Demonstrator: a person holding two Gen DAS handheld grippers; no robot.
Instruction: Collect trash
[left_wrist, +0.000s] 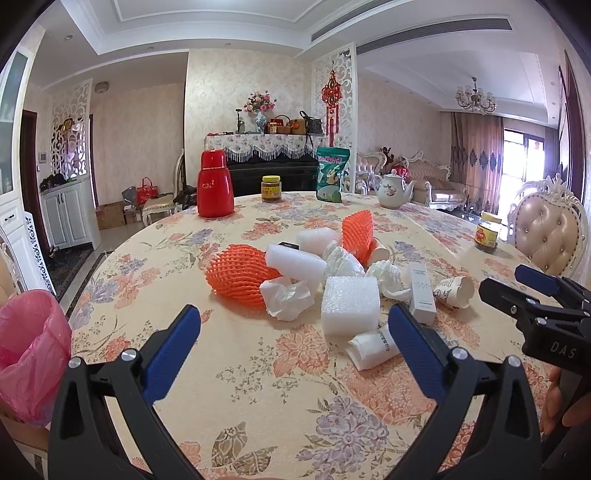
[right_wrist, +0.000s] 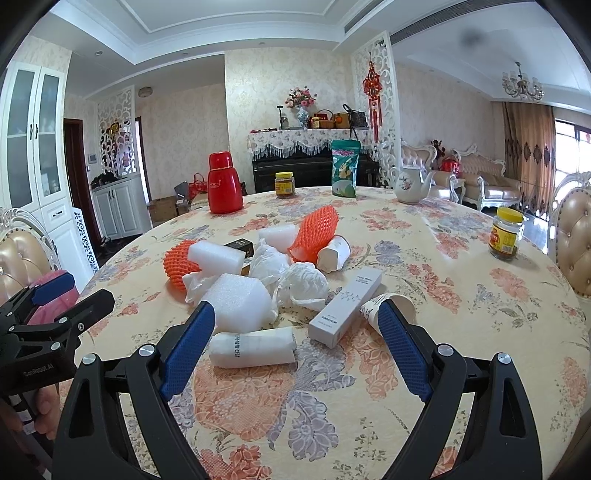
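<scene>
Risk, judged: the trash sat in one tight heap at the centre of the round table under a floral cloth (right_wrist: 461, 295), pieces touching and overlapping. A grasp on any one piece would likely drag its neighbours. The flattened white paper tube with black print (right_wrist: 253, 349) lay nearest, at 12 o'clock from the right gripper (right_wrist: 295, 354); it looked light and round enough to roll off the pads. The white foam block (right_wrist: 238, 301) touched it from behind and could tip. The tall white carton box (right_wrist: 345, 308) leaned toward the paper cup lying on its side (right_wrist: 391, 304) at 1 o'clock; a nudge might send the cup rolling toward the table edge. Crumpled white tissue (right_wrist: 303, 284) and two orange foam fruit nets (right_wrist: 317, 232) were soft and may snag.

The bin lined with a pink plastic bag (left_wrist: 29, 350) stood off the table at 9 o'clock from the left gripper (left_wrist: 295, 354), so each carry crosses the edge; a loose hold would drop the piece on the floor.

Pose: both grippers hovered low over the near side of the table, level, pointing at the heap. Jaws on both were spread wide, holding nothing.
</scene>
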